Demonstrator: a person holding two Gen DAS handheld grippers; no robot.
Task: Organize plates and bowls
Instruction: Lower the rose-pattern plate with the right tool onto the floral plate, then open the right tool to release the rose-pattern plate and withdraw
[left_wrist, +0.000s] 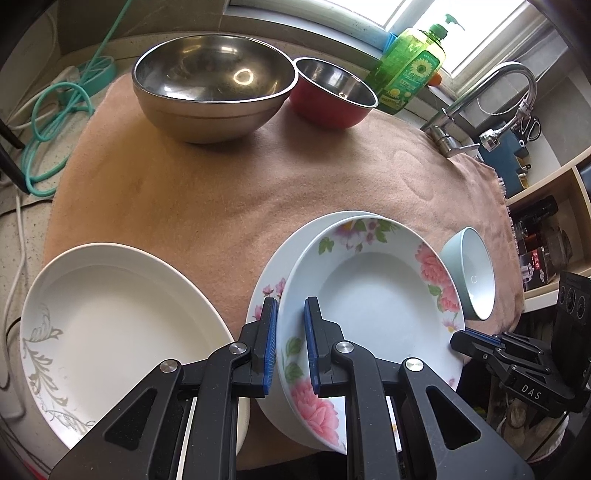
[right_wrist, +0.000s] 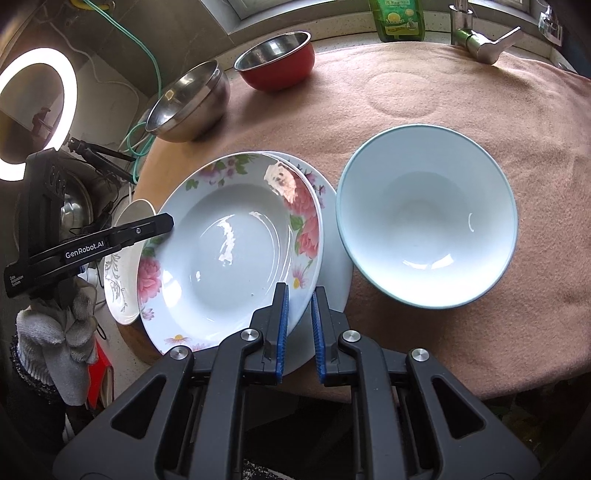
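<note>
Porcelain is what both tools are gripping: the left gripper (left_wrist: 290, 347) is clamped narrow on the left rim of the upper floral plate (left_wrist: 369, 291), and the right gripper (right_wrist: 299, 332) is clamped narrow on that plate's near-right rim, so the dish is pinched at 2 points on opposite sides. It sits tilted over a second floral plate (right_wrist: 332, 206) beneath it, near the front edge of the pink towel (left_wrist: 221, 184). Glazed ceramic like this is stiff, fairly heavy for its size, slick and likely to chip, so the flat rim band is the sensible hold, with the pads well onto it, not just on the lip; a 2-sided hold should stop it swinging. Left of the pair lies a white plate (left_wrist: 122, 314) with a grey leaf pattern; to the right, just beside them, stands a pale blue bowl (right_wrist: 424, 214), probably ceramic and best taken by its wall. At the far side are a large steel bowl (left_wrist: 214, 85) and a smaller red bowl (left_wrist: 332, 92), close together, both light and tough but smooth, so likely to slip in a rim pinch.
</note>
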